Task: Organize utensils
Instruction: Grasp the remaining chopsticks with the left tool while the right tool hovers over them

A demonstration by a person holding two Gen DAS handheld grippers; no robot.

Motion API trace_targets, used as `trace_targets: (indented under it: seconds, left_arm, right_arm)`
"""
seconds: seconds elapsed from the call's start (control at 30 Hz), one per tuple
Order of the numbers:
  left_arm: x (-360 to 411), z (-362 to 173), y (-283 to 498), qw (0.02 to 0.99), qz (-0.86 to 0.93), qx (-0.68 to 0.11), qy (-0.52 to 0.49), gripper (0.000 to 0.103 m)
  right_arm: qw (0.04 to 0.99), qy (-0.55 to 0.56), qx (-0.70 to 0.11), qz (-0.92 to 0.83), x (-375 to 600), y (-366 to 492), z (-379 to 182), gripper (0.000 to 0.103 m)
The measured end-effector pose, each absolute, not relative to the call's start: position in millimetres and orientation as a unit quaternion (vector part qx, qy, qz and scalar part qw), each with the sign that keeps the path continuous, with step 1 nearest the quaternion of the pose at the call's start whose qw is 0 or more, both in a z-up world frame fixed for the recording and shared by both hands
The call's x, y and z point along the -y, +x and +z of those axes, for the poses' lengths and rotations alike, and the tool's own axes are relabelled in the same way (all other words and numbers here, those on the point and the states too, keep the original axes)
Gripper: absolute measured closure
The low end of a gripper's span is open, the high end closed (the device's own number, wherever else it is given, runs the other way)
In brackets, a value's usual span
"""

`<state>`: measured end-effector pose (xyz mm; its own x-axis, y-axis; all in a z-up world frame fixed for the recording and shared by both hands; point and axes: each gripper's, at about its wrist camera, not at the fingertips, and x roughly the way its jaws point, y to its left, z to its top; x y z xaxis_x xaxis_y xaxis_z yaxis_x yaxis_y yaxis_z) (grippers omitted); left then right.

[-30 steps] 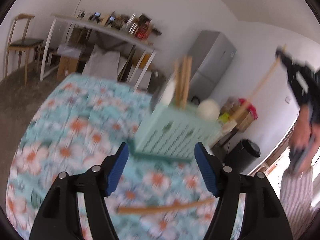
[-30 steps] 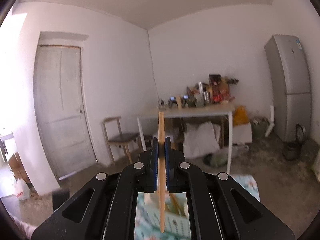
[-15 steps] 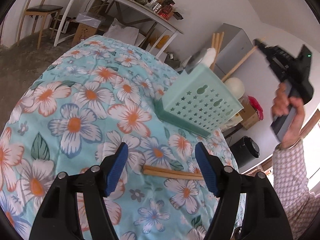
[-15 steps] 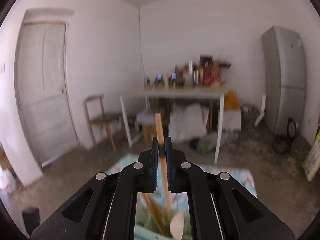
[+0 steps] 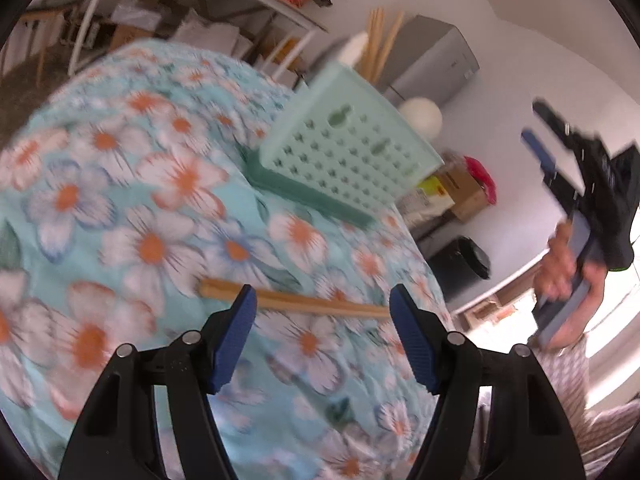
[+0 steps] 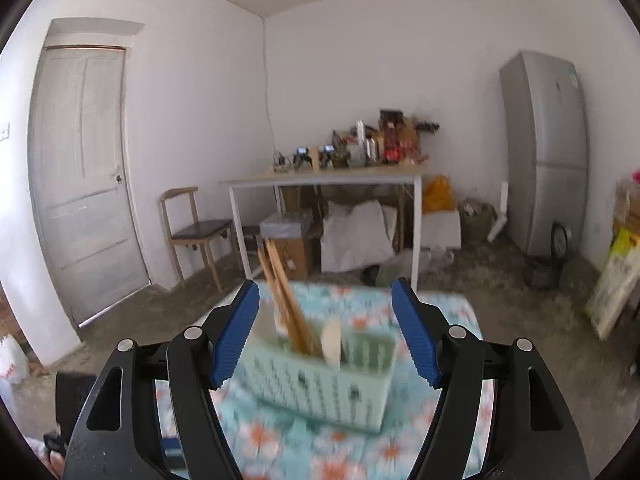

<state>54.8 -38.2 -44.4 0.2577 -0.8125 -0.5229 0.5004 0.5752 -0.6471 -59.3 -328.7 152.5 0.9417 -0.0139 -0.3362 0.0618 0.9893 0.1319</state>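
Observation:
A mint-green perforated utensil basket (image 5: 348,156) stands on the floral tablecloth (image 5: 132,208). It holds upright wooden chopsticks (image 5: 380,44) and pale spoons. A pair of wooden chopsticks (image 5: 300,302) lies flat on the cloth, just beyond my open left gripper (image 5: 322,322). My right gripper (image 6: 325,322) is open and empty, above and in front of the basket (image 6: 320,376), where chopsticks (image 6: 288,308) and a spoon (image 6: 332,344) stand. The right gripper also shows in the left wrist view (image 5: 560,164), raised at the right.
A white table (image 6: 328,178) with clutter stands by the far wall, with a wooden chair (image 6: 196,232) and a door (image 6: 84,176) to its left. A grey fridge (image 6: 544,152) stands at the right. A black bin (image 5: 460,264) sits beyond the cloth's edge.
My right gripper has opened and let go of its chopstick, which now stands in the basket. My left gripper has moved closer to the chopsticks lying on the cloth.

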Motion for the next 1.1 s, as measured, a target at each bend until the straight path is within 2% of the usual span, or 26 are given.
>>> trace_targets:
  seconds: [0.1, 0.23, 0.27, 0.53, 0.63, 0.7, 0.8, 1.1]
  left_arm:
    - [42, -59, 60, 0.741, -0.427, -0.473, -0.212, 0.049]
    - [42, -81, 71, 0.712, -0.401, -0.515, -0.260, 0.055]
    - [42, -84, 73, 0.713, -0.391, -0.518, -0.266, 0.060]
    - [42, -91, 84, 0.710, -0.327, -0.533, -0.323, 0.069]
    - [43, -93, 86, 0.717, -0.303, -0.535, -0.330, 0.075]
    - [45, -95, 86, 0.721, -0.291, -0.535, -0.330, 0.083]
    - [43, -96, 86, 0.725, -0.286, -0.532, -0.331, 0.086]
    - [48, -81, 75, 0.740, -0.311, -0.517, -0.297, 0.087]
  right_arm:
    - [0.973, 0.109, -0.203, -0.021, 333, -73, 123, 0.037]
    - [0.960, 0.159, -0.230, -0.019, 339, -84, 95, 0.037]
    - [0.957, 0.171, -0.232, -0.018, 341, -86, 90, 0.037]
    - [0.952, 0.209, -0.223, -0.009, 350, -92, 85, 0.037]
    - [0.952, 0.208, -0.222, -0.007, 353, -98, 82, 0.037]
    - [0.952, 0.209, -0.224, -0.006, 356, -101, 80, 0.037]
    - [0.950, 0.216, -0.226, -0.005, 360, -102, 76, 0.037]
    - [0.944, 0.230, -0.235, -0.001, 362, -101, 66, 0.037]
